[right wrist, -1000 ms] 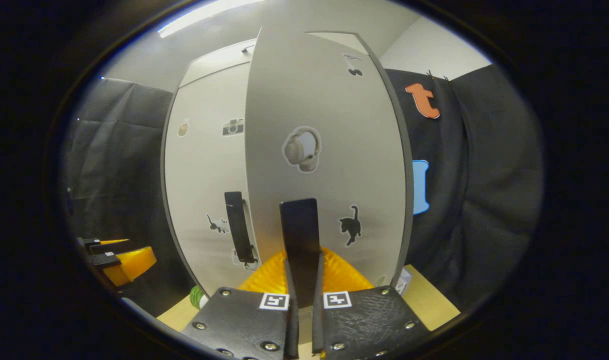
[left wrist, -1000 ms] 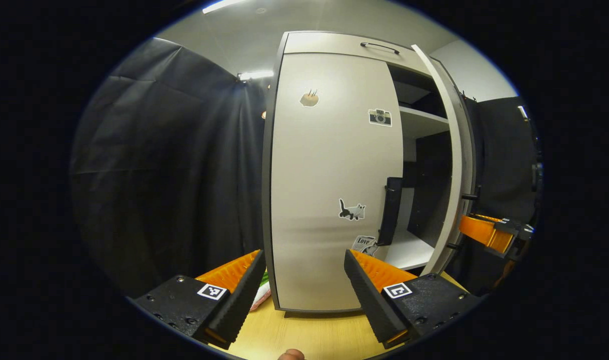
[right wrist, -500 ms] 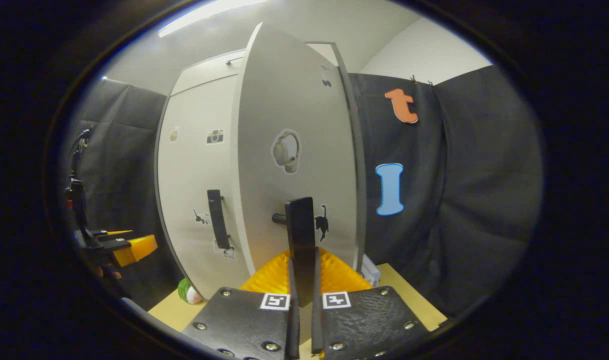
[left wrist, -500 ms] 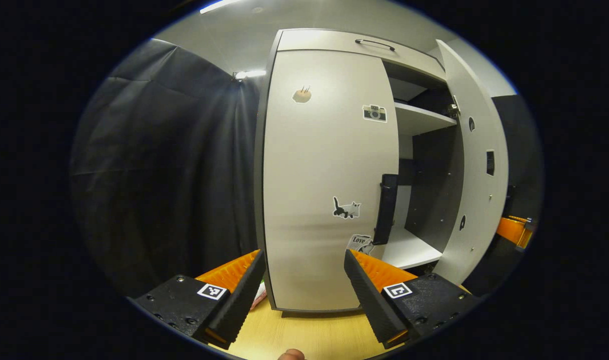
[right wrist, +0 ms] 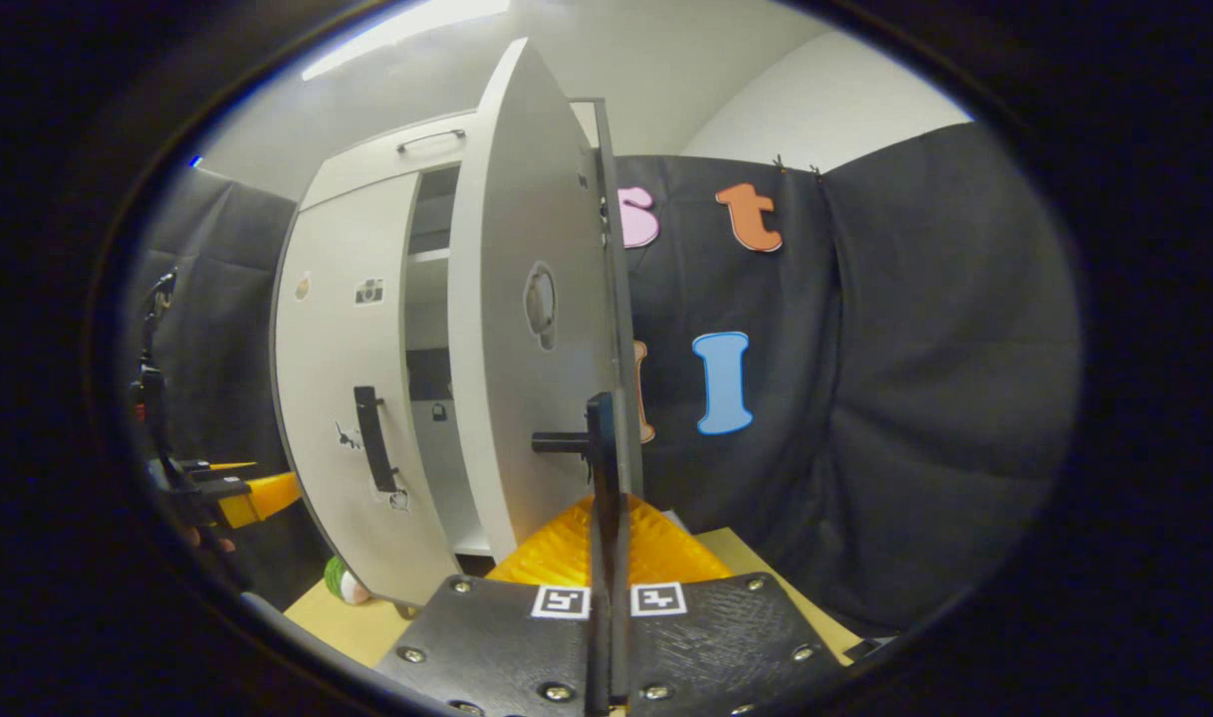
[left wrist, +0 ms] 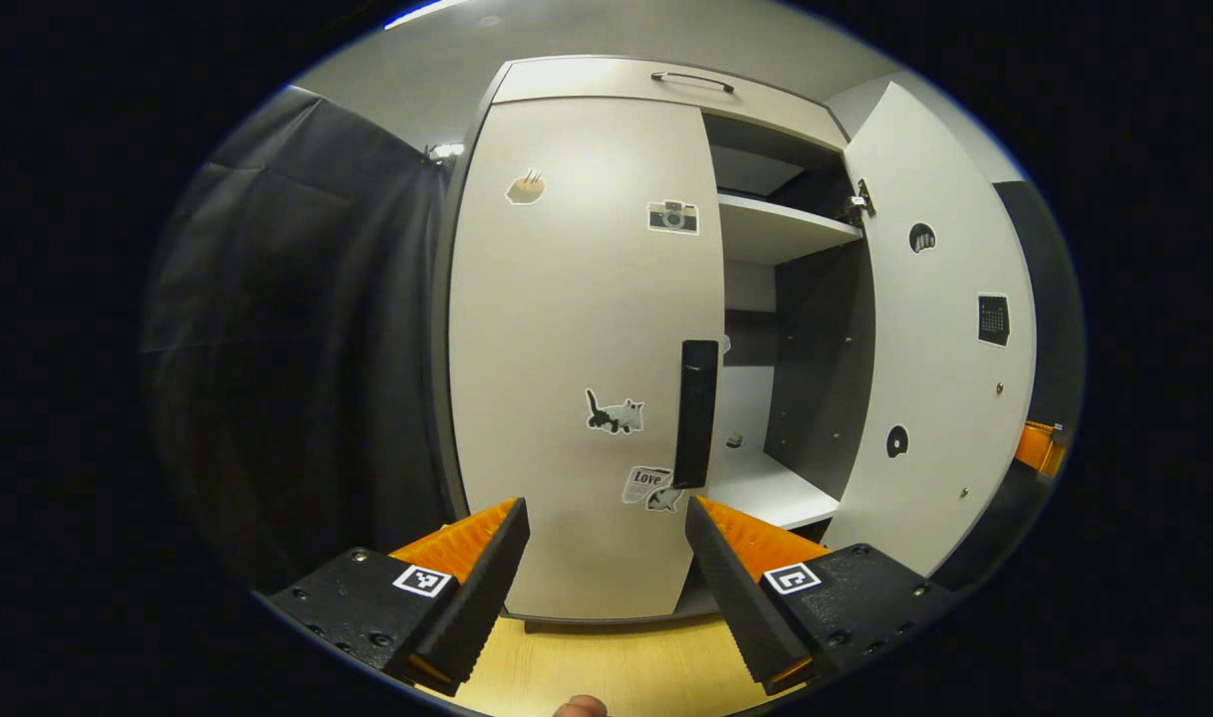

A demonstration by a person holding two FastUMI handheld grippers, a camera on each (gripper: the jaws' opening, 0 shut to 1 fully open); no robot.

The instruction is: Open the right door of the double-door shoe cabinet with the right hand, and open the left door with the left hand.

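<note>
The pale double-door shoe cabinet stands ahead in the left gripper view. Its left door (left wrist: pixel 577 349) is closed, with a black vertical handle (left wrist: pixel 696 413) just above and between my open left gripper (left wrist: pixel 606 558), which holds nothing. The right door (left wrist: pixel 940 329) is swung wide open, showing an upper shelf (left wrist: pixel 776 224) and a lower shelf (left wrist: pixel 761 488). In the right gripper view the right door (right wrist: pixel 527 329) is seen nearly edge-on, and my right gripper (right wrist: pixel 606 518) is shut on the door's black handle (right wrist: pixel 602 468). The left door's handle (right wrist: pixel 370 438) and the left gripper (right wrist: pixel 238 493) are at the left.
The cabinet stands on a light wooden table (left wrist: pixel 606 667). A top drawer with a thin bar handle (left wrist: pixel 691 80) sits above the doors. A small green and white ball (right wrist: pixel 343 583) lies by the cabinet's foot. Black cloth walls close in on both sides.
The right door has swung much wider open with my right gripper on its handle. The left gripper has turned so that the left door's handle now sits nearer its middle.
</note>
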